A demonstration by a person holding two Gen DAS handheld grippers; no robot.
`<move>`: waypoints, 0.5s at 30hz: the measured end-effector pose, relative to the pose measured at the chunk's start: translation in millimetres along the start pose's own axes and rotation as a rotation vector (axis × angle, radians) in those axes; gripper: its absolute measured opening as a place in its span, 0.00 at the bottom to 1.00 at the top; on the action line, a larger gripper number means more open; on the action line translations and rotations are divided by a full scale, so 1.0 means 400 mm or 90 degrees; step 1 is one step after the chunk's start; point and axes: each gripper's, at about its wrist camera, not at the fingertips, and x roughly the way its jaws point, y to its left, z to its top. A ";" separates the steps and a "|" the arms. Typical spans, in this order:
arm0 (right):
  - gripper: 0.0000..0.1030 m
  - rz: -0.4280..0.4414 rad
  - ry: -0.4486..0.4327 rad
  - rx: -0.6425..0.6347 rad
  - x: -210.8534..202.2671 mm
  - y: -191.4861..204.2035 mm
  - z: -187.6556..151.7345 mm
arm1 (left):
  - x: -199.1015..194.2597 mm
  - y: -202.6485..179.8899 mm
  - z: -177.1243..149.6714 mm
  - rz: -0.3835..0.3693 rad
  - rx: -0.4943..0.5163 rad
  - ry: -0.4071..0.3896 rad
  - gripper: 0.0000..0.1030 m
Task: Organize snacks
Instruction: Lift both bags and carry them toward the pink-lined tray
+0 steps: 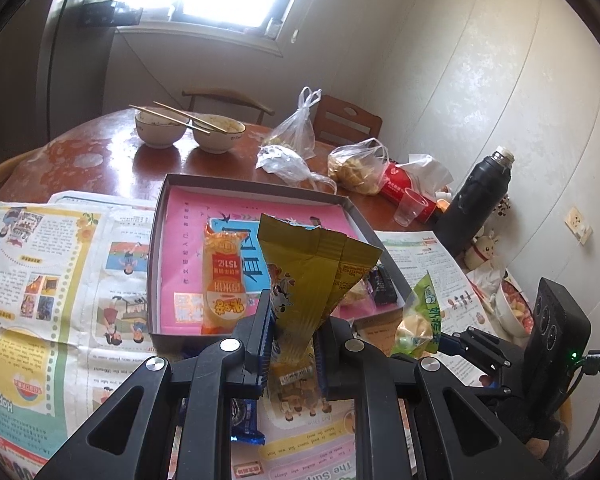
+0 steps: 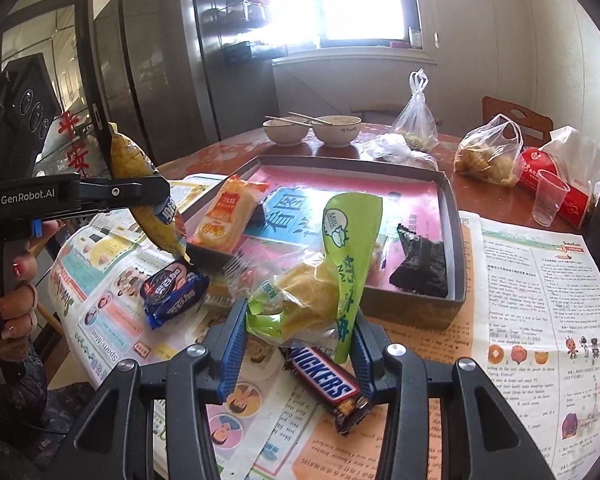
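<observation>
My left gripper (image 1: 292, 312) is shut on a yellow snack packet (image 1: 308, 276), held upright just in front of the shallow dark box (image 1: 260, 188) with a pink liner. In the right wrist view that same yellow snack packet (image 2: 144, 188) hangs from the left gripper (image 2: 156, 196) at the left. My right gripper (image 2: 298, 320) is shut on a green-and-clear snack bag (image 2: 328, 276), lifted above the newspaper near the box's (image 2: 452, 240) front edge. Inside the box lie an orange packet (image 1: 222, 276) and a black packet (image 2: 420, 268). A Snickers bar (image 2: 326, 384) and a blue Oreo pack (image 2: 172, 292) lie on the newspaper.
Newspaper sheets (image 1: 40, 280) cover the round wooden table (image 1: 112, 156). Behind the box stand two bowls with chopsticks (image 1: 188, 130), plastic bags of food (image 1: 358, 168), a red tissue pack (image 2: 552, 184), a clear plastic cup (image 2: 548, 198) and a black thermos (image 1: 476, 200). A person's hand (image 2: 16, 300) holds the left gripper's handle.
</observation>
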 end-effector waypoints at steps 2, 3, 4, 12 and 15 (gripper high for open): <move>0.45 -0.002 -0.001 0.003 0.004 -0.006 0.006 | 0.008 0.002 0.010 -0.001 -0.002 -0.001 0.17; 0.45 -0.004 -0.001 0.005 0.006 -0.010 0.009 | 0.011 0.004 0.013 -0.001 -0.003 -0.001 0.17; 0.45 -0.006 -0.001 0.008 0.009 -0.014 0.013 | 0.017 0.005 0.019 -0.001 -0.004 -0.001 0.17; 0.45 -0.018 -0.007 0.026 0.022 -0.046 0.036 | 0.054 0.005 0.045 -0.003 -0.004 -0.002 0.17; 0.45 -0.026 -0.009 0.028 0.025 -0.055 0.045 | 0.065 0.007 0.051 -0.003 -0.005 -0.002 0.17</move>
